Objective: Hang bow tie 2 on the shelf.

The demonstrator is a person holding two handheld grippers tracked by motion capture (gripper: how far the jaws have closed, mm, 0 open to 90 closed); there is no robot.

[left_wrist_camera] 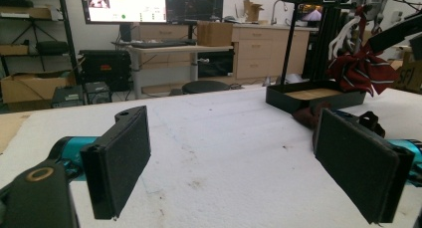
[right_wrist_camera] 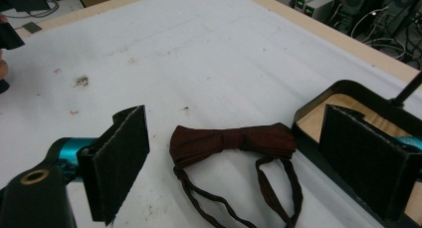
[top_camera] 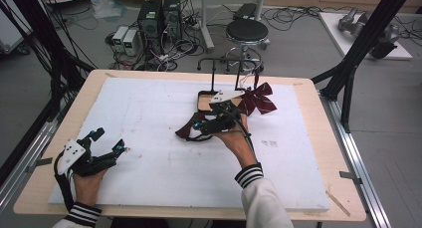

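Left gripper [top_camera: 109,142]: held low at the near left of the table, over the white board [top_camera: 149,138]; its jaws stand wide apart with nothing between them, and in the left gripper view only bare white surface lies between the two black pads.
Left hand [top_camera: 88,180]: grips the tool from below, with a striped cuff at the wrist.
Right gripper [top_camera: 199,126]: held near the middle of the board, jaws spread apart — in the right gripper view they stand either side of the dark bow tie without touching it.
Right hand [top_camera: 234,136]: wrapped under the gripper body, white sleeve with a striped cuff behind it.
Dark bow tie [right_wrist_camera: 233,140]: lies flat on the white board, its thin strap looped toward the camera in the right gripper view; one end lies just beside the tray.
Black tray [right_wrist_camera: 348,91]: shallow, with a wooden floor, resting on the board just beyond the bow tie; a thin black stand [top_camera: 214,71] rises from it.
Striped red bow [top_camera: 256,99]: dark red with pale stripes — it hangs by the stand, at the tray's right side in the high view.
Beyond the table: a round black stool [top_camera: 247,31] and computer towers [top_camera: 160,16] on the floor among cables.
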